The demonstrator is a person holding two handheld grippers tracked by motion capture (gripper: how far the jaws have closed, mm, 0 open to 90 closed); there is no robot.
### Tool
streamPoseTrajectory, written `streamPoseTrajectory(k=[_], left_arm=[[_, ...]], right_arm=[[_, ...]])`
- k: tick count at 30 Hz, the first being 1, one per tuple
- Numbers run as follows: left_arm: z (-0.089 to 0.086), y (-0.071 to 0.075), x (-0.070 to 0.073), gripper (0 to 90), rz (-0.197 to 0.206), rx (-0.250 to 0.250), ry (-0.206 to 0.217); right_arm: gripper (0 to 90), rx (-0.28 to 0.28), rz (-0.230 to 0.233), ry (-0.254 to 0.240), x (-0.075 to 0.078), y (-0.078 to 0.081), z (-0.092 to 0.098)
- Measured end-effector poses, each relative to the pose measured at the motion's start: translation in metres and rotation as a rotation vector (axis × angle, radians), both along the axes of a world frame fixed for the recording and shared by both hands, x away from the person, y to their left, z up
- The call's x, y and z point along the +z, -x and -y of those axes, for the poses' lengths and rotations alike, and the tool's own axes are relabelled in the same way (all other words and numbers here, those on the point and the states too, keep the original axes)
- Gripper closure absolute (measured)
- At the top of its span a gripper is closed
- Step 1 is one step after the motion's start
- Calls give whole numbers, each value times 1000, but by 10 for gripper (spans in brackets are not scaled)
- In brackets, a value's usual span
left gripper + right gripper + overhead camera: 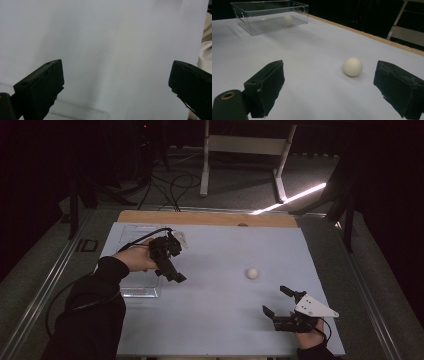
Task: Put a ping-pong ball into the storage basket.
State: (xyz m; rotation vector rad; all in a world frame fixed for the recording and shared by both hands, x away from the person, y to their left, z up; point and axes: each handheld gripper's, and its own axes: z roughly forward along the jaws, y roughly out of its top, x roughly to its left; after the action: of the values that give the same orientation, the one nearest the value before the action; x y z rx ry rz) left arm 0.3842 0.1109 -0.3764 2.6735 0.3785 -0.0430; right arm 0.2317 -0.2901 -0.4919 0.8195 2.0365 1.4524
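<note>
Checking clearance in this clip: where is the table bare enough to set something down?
Bare: the wide stretch between the clear box and the white ball, and the far strip by the wooden edge. Crowded: the left side, where the left claw hangs over the box, and the near right corner, around the right claw.

Left gripper (172,262) held raised over the table's left side, jaws wide apart, while right gripper (278,301) sits low near the front right corner, jaws also spread.
</note>
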Motion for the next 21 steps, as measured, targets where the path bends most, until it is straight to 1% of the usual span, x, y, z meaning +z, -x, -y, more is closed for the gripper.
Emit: streamPoseTrajectory(k=[4,5,7,8,10,12,13,15,16,18,19,21], left_arm=[[8,2,-1,10,-6,-10,11],[10,2,-1,10,-6,-6,14],[11,3,0,10,-9,-11,14],[16,4,0,10,-1,-10,15],[20,5,1,10,1,-15,25],[22,5,1,10,-7,-16,31],[25,6,1,10,0,-19,28],[28,7,2,10,-9,-25,31],[30,7,2,10,-2,-23,28],[32,7,2,10,-12,-30,30],[34,7,1,10,-9,-28,21],[37,8,0,10,-16,-47,11]], right_arm=[[96,0,2,0,0,0,0],[96,-1,2,0,0,0,0],[96,-1,2,1,0,0,0],[96,0,1,1,0,0,0],[96,-1,-2,0,0,0,0],[96,-1,-1,0,0,0,1],[96,-1,0,-1,0,0,1],[96,-1,1,-1,0,0,1],[96,0,4,1,0,0,1],[96,0,3,0,0,0,1],[96,0,3,0,0,0,1],[96,-1,4,-1,1,0,1]])
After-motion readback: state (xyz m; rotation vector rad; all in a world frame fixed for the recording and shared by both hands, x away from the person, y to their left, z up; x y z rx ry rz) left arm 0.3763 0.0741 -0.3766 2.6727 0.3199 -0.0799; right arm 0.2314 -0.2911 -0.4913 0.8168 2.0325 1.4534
